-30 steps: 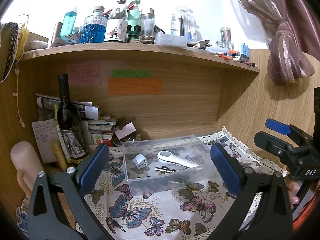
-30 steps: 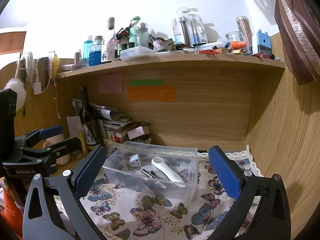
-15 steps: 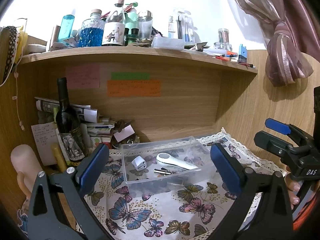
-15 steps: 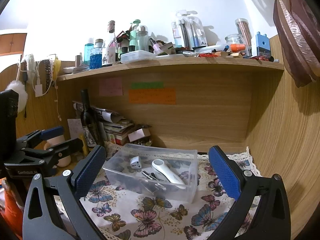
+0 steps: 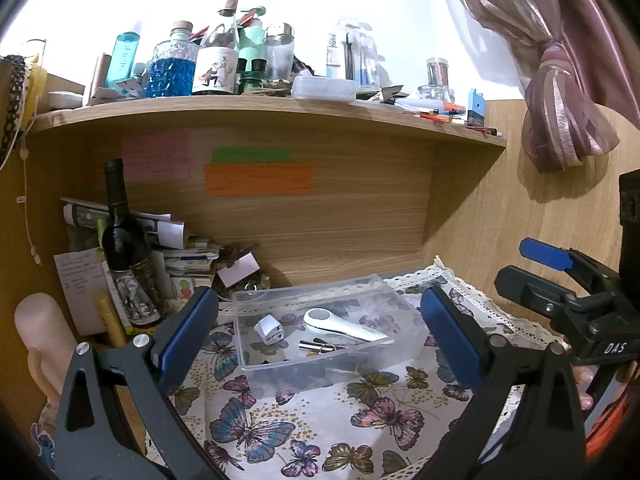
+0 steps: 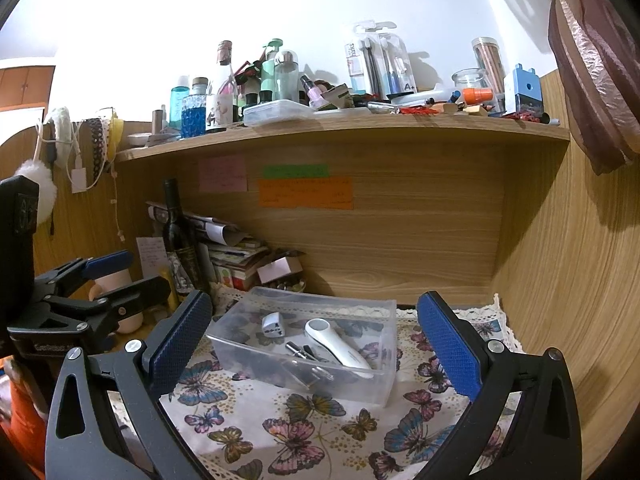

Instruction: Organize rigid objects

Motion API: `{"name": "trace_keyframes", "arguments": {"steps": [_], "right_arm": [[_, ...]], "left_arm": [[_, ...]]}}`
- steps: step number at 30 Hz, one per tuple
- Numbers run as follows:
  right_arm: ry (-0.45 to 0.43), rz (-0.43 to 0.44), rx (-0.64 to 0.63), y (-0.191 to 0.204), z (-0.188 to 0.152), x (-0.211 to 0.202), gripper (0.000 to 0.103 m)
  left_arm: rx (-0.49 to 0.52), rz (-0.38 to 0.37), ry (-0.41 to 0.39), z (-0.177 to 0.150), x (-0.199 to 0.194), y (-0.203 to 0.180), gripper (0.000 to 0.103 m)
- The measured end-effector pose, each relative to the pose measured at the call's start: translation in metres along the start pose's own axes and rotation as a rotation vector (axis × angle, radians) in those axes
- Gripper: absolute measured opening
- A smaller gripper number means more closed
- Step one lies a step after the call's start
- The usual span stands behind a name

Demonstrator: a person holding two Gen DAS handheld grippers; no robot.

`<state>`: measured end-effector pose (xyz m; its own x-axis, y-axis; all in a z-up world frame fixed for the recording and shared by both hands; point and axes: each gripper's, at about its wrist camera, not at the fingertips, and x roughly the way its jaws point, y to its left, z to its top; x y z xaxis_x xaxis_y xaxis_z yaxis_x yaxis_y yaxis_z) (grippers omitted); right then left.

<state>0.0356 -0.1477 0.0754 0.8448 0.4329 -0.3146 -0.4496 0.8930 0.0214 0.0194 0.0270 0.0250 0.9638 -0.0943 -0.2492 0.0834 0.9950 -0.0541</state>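
**Clear box on the butterfly cloth**

The clear plastic box (image 5: 320, 336) stands on the butterfly cloth (image 5: 280, 432). Inside lie a white handheld device (image 5: 344, 326), a white cube adapter (image 5: 269, 329) and small metal tools (image 5: 320, 346). Left gripper (image 5: 320, 336) and right gripper (image 6: 308, 344) are both wide open, holding nothing.

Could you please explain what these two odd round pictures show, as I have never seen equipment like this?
There is no robot here: a person holds a clamp-like gripper in each hand, and a fisheye camera on each one looks forward along its two blue-padded fingers. One picture comes from the left gripper, the other from the right gripper; each also catches its neighbour at the picture's edge. Both grippers are open and hold nothing. Ahead, on a butterfly-print cloth, stands a clear plastic box holding a small white cube-like item, a white handheld device and some small metal pieces. A dark wine bottle stands at the left beside stacked papers, under a crowded wooden shelf.
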Motion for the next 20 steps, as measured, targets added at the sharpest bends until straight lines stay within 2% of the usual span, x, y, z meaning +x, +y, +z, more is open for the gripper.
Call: {"name": "trace_keyframes", "arguments": {"steps": [20], "right_arm": [[0.028, 0.013, 0.006, -0.006, -0.006, 0.012, 0.103]], "left_arm": [[-0.024, 0.007, 0.027, -0.002, 0.012, 0.004, 0.102]]}}
